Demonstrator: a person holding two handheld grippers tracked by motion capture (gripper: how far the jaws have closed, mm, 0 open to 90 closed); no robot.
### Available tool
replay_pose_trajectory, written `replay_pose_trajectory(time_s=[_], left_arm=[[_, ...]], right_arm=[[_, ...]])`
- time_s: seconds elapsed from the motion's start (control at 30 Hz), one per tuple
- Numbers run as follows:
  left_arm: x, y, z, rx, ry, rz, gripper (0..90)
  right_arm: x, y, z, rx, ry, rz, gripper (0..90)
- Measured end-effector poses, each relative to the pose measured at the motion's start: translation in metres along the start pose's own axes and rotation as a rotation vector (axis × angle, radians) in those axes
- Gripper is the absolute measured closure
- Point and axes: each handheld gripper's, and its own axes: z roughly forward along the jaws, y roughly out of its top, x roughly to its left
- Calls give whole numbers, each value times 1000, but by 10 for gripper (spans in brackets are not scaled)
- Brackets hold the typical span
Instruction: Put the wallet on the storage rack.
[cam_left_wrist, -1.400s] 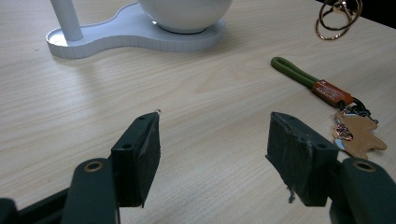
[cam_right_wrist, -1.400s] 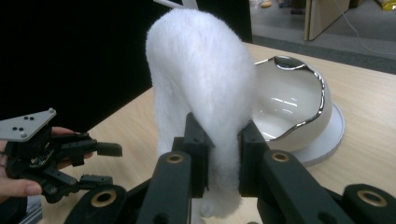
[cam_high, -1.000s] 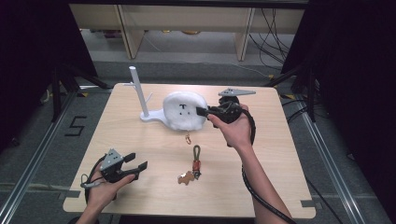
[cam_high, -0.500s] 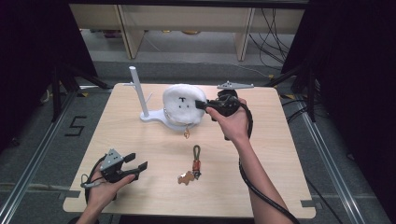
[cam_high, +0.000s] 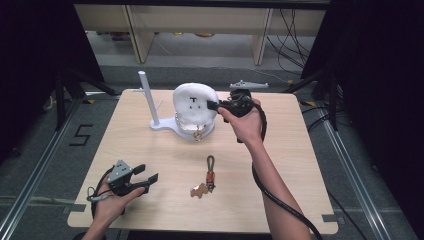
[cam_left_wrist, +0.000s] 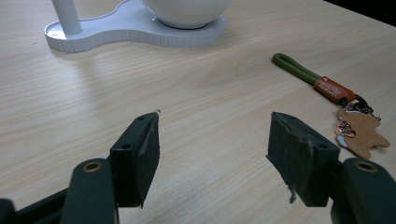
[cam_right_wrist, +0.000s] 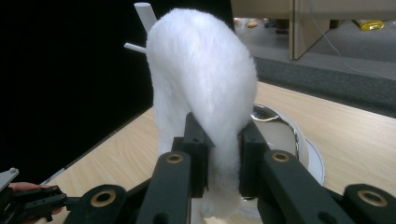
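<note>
Fluffy cover pinched at the stand

Fur first: the right gripper (cam_high: 214, 105) has its jaws pressed in on a fold of the white plush cover (cam_high: 194, 103), and in the right gripper view the two black pads squeeze the fur (cam_right_wrist: 219, 154) between them. The cover drapes over a rounded form on a white stand (cam_high: 165, 126), which sits on the far half of the table (cam_high: 310, 150), toward 12 o'clock from the person. A thin post (cam_high: 146, 95) rises from the stand at about 9 o'clock of the cover. A glint of metal shows at the cover's lower edge; what it is I cannot tell.

The left gripper (cam_high: 147, 172) is held low at the near left corner, roughly 7 o'clock from the stand, jaws spread wide with nothing between them; the left gripper view shows bare wood in the gap (cam_left_wrist: 212, 154).

A keychain (cam_high: 206, 177) lies flat on the table at about 6 o'clock of the stand, well apart from both grippers: green loop (cam_left_wrist: 292, 67), brown tab, tan animal-shaped charm (cam_left_wrist: 362, 133).
</note>
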Motion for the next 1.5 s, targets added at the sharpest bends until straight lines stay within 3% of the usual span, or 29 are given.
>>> replay_pose_trajectory(time_s=[0.27, 0.47, 0.5, 0.67, 0.7, 0.83, 1.5], left_arm=[[0, 0, 0, 8, 8, 1, 336], [0, 0, 0, 10, 7, 1, 336], [0, 0, 0, 10, 7, 1, 336], [0, 0, 0, 9, 7, -1, 337], [0, 0, 0, 9, 7, 0, 336], [0, 0, 1, 6, 3, -1, 336], [-2, -4, 3, 9, -5, -10, 336]], right_arm=[[-3, 5, 5, 6, -12, 19, 788], [-6, 9, 12, 4, -14, 6, 788], [-5, 9, 13, 1, -14, 23, 788], [-9, 12, 19, -12, -20, 0, 788], [-8, 12, 19, -6, -18, 25, 788], [-10, 15, 23, -15, -21, 8, 788], [-22, 22, 40, -33, -58, 40, 786]])
